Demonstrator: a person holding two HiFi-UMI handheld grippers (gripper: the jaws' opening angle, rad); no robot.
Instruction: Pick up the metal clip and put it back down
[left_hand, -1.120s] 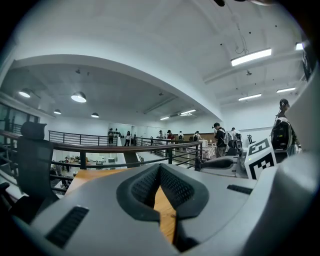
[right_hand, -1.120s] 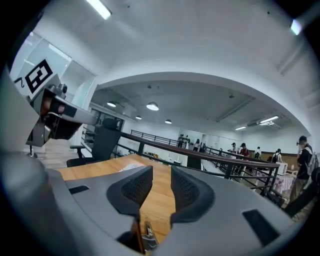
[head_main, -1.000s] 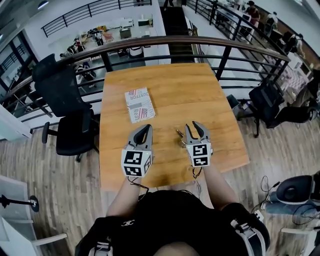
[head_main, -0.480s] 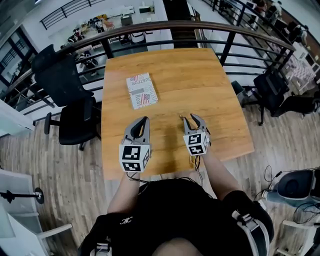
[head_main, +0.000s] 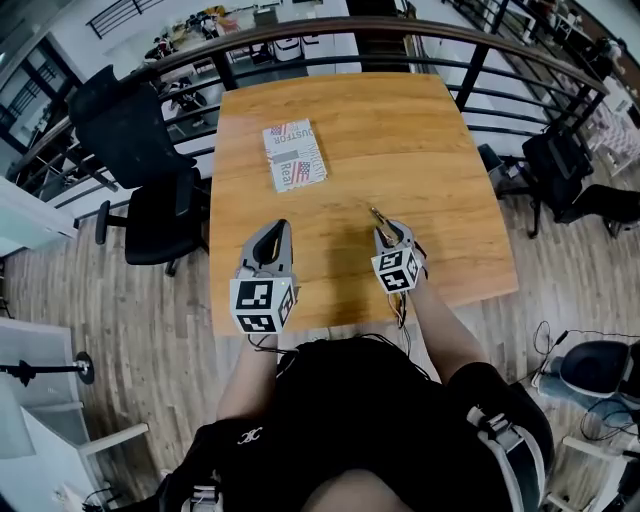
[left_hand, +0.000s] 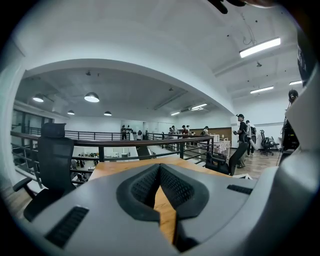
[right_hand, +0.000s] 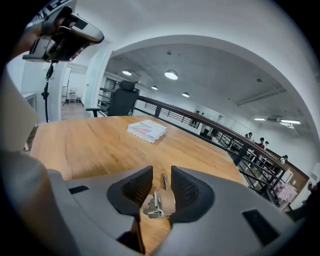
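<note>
right gripper (right_hand: 161, 174): pinching metal clip (right_hand: 160, 202) (lodged between jaws) | left gripper (left_hand: 160, 169): pressed together

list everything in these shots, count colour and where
table: 1, light wood, centre, in front of the person
book: 1, white with red print, flat on the far left part of the table
metal clip: 1, silver, between the right gripper's jaws
office chair: 2, black, one left of the table, one right of it
railing: 1, dark bars with a brown top rail, past the table's far edge
left gripper: 1, grey, marker cube on it, over the near left of the table, jaws together, nothing in them
right gripper: 1, grey, marker cube on it, over the near right, closed on the clip
</note>
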